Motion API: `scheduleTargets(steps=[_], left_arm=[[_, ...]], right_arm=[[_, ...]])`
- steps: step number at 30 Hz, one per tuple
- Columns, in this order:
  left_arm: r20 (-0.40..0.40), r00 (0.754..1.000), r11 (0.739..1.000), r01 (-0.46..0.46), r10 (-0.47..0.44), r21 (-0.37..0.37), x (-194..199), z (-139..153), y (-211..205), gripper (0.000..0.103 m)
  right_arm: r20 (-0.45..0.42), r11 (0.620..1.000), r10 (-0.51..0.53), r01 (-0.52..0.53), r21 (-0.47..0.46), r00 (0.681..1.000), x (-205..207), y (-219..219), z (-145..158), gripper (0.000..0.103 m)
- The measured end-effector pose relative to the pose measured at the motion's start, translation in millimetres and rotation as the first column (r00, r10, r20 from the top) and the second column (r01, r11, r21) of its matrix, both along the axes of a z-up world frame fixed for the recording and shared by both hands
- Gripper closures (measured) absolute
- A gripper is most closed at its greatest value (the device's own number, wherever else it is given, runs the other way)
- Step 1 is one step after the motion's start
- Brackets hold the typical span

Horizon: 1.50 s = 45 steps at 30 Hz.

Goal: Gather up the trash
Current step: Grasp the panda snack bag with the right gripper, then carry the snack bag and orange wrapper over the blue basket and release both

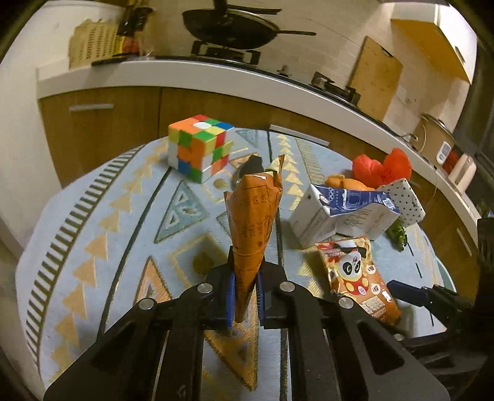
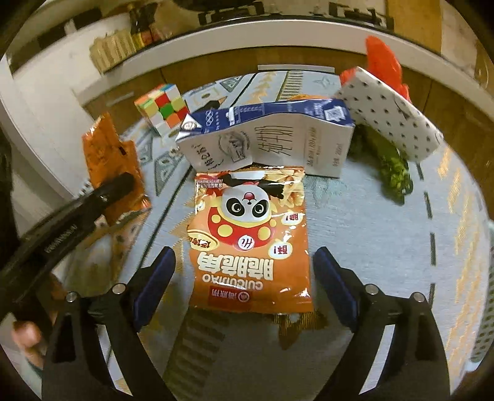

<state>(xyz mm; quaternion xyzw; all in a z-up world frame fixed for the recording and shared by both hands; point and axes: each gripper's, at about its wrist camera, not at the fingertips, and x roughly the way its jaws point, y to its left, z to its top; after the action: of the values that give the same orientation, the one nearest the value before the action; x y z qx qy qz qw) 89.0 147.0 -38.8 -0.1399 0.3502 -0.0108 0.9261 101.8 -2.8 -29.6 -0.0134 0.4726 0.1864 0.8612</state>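
My left gripper (image 1: 245, 293) is shut on an orange snack wrapper (image 1: 254, 216), which stands up from the jaws above the patterned tablecloth (image 1: 102, 222). In the right wrist view that same orange wrapper (image 2: 108, 160) shows at the left, pinched by the left gripper's black finger (image 2: 117, 188). My right gripper (image 2: 244, 277) is open, its blue pads on either side of a panda snack bag (image 2: 253, 234) lying flat on the cloth, not pressing it. The panda bag (image 1: 355, 277) lies right of the left gripper. A crushed milk carton (image 2: 271, 138) lies just beyond the bag.
A Rubik's cube (image 1: 200, 148) sits at the back left of the table. A dotted white box (image 2: 389, 108), red crumpled plastic (image 1: 383, 166) and green broccoli-like vegetable (image 2: 392, 169) lie at the right. Kitchen cabinets (image 1: 102, 132) and a counter with a wok (image 1: 231, 27) stand behind.
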Motion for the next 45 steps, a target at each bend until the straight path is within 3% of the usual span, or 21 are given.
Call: scheduleTargets(steps=[4, 8, 16, 22, 28, 34, 45], left_arm=[[0.004, 1.0, 1.0, 0.011, -0.011, 0.015, 1, -1, -4, 0.094], [0.009, 1.0, 1.0, 0.019, -0.019, 0.012, 1, -1, -4, 0.094], [0.018, 1.0, 1.0, 0.023, -0.023, 0.002, 0, -1, -2, 0.094], [0.026, 0.999, 1.0, 0.024, -0.025, 0.018, -2, 2, -6, 0.094], [0.05, 0.997, 0.998, 0.055, -0.055, 0.003, -8, 14, -16, 0.094], [0.116, 0.985, 0.991, 0.131, -0.129, -0.011, -18, 45, -42, 0.094], [0.182, 0.924, 0.94, 0.341, -0.336, 0.004, -14, 89, -133, 0.094]], right_arm=[[0.031, 0.997, -0.006, 0.008, -0.075, 1.0, 1, 12, -3, 0.018], [0.065, 0.991, -0.021, 0.029, -0.128, 0.998, 1, 17, -4, 0.032], [0.057, 0.999, -0.045, 0.046, -0.009, 0.997, 3, -1, 3, 0.06], [0.078, 1.0, -0.018, 0.017, 0.007, 0.997, -4, -3, 10, 0.077], [0.122, 0.999, -0.038, 0.033, 0.041, 0.992, -16, -18, 29, 0.079], [0.18, 0.992, -0.105, 0.092, 0.082, 0.978, -24, -52, 56, 0.079], [0.262, 0.95, -0.308, 0.279, 0.141, 0.915, -44, -161, 93, 0.079]])
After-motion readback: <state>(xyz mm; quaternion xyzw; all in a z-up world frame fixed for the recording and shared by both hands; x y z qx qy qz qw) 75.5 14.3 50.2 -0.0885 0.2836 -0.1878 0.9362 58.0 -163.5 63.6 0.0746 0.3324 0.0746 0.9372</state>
